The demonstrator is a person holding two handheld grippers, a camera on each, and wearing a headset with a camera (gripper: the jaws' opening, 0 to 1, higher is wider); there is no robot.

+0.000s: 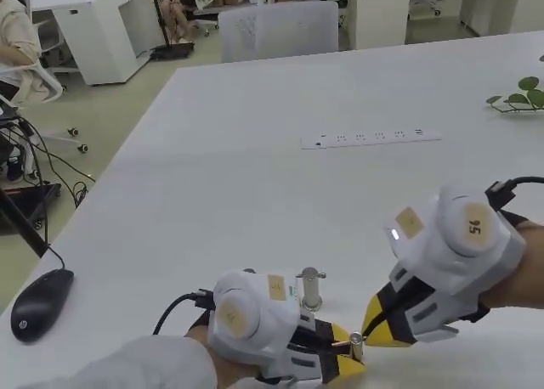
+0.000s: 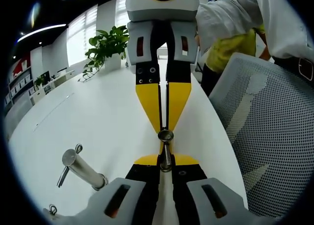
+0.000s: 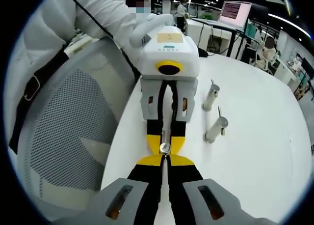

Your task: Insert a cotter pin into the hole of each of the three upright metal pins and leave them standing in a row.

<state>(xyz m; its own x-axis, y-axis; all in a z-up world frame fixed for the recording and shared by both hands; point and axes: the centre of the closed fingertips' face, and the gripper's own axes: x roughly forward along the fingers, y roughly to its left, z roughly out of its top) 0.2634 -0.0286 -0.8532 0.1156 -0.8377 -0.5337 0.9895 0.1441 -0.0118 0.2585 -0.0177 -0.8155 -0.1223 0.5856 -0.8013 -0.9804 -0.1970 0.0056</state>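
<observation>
Tip to tip: right gripper (image 3: 166, 159) pinched tight, left gripper (image 3: 164, 141) clamping a metal pin (image 3: 164, 147). Alongside on the table (image 3: 260, 156), 2 standing pins (image 3: 211, 98) (image 3: 216, 129), cotters (image 3: 219, 112) in.

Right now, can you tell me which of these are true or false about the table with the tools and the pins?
1. The two tools meet at one pin. True: the left tool and the right tool both have their tips at the pin.
2. The left tool is open. False: it is shut on that pin.
3. A mouse lies on the table. True: the mouse is on the table, at its left edge.
4. No pin has a cotter pin yet. False: two standing pins each hold a cotter pin.
</observation>
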